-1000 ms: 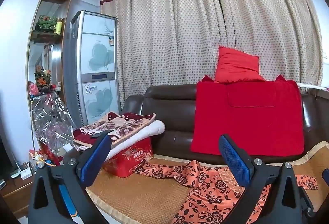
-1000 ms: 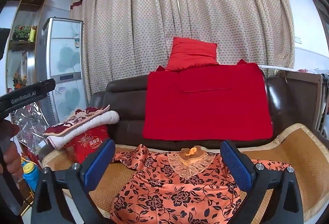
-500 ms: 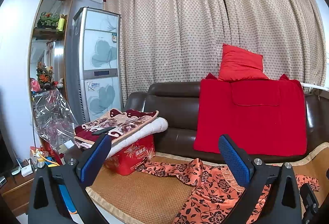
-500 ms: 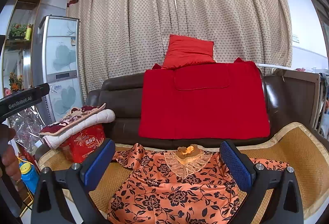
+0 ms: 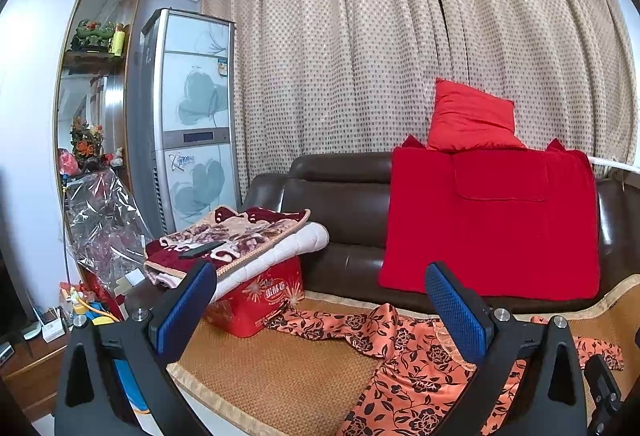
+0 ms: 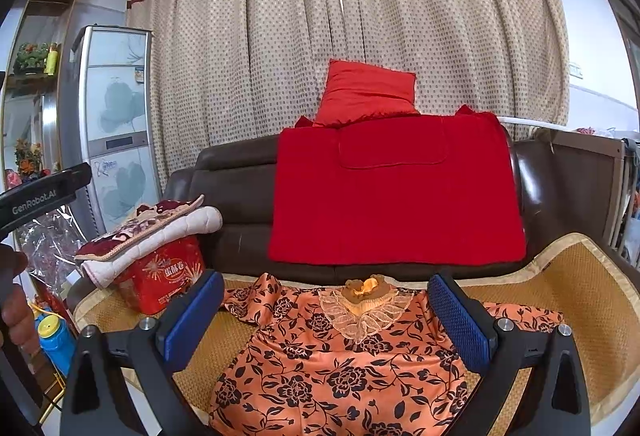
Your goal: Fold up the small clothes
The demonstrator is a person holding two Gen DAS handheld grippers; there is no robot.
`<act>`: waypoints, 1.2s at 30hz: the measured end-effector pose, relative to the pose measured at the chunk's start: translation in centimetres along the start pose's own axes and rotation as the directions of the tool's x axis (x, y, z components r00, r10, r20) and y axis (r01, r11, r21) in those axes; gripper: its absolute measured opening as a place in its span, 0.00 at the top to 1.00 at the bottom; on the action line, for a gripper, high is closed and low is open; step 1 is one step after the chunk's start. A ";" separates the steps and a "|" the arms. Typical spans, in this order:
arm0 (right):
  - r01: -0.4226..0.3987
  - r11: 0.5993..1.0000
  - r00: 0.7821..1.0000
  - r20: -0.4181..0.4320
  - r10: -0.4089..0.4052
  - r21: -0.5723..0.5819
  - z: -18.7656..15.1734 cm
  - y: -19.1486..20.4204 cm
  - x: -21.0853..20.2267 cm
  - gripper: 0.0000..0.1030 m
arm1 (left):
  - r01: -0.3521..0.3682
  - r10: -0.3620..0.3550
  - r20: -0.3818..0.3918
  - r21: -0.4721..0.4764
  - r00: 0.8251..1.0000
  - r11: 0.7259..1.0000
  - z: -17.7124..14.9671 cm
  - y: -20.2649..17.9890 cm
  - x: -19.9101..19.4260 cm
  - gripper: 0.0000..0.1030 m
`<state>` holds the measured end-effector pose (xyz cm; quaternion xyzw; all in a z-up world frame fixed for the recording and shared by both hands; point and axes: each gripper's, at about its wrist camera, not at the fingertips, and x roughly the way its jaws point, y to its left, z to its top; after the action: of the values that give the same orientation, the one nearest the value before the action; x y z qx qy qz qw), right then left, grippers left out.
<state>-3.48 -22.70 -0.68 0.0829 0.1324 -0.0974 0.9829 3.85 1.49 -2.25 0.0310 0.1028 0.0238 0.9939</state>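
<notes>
Two pairs of hand-held tongs, both raised above a sofa seat covered by a woven straw mat (image 6: 568, 300). Right tongs (image 6: 326, 320) spread wide, blue pads far apart, gripping nothing; directly below and ahead of them, framed between the two pads, an orange blouse with black flowers (image 6: 320, 368), spread flat on the mat with its lace collar (image 6: 364, 312) pointing away toward the sofa back. One sleeve stretched out past the left pad, the other past the right pad. Left tongs (image 5: 320, 308) likewise spread wide and empty, held off to the left of the garment; from this view the same orange blouse with black flowers (image 5: 404, 368) lying below and to the right, mostly under the right-hand pad, one sleeve reaching across the gap between the pads. Bare mat under the left-hand pad. Beyond the left-hand pad, a red box (image 5: 260, 296) on the mat with folded blankets (image 5: 236, 240) stacked on top. Farther back, a brown leather sofa (image 6: 240, 204) draped with a red blanket (image 6: 392, 196) and topped by a red cushion (image 6: 368, 92), in front of a dotted beige curtain (image 6: 320, 36). At the far left edge of the right view, part of a hand (image 6: 14, 300) gripping a black handle.
</notes>
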 end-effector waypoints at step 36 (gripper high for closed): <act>0.308 0.229 0.940 -0.257 -0.225 0.924 -21.3 -46.8 16.7 0.35 | 0.344 -0.253 -0.416 0.160 0.874 0.925 -21.7 -25.9 27.8 0.00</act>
<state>-2.88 -66.80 -31.94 0.6327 0.0934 -0.3198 0.6991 27.59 -21.56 -30.79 0.1235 0.3028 -0.1371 0.9350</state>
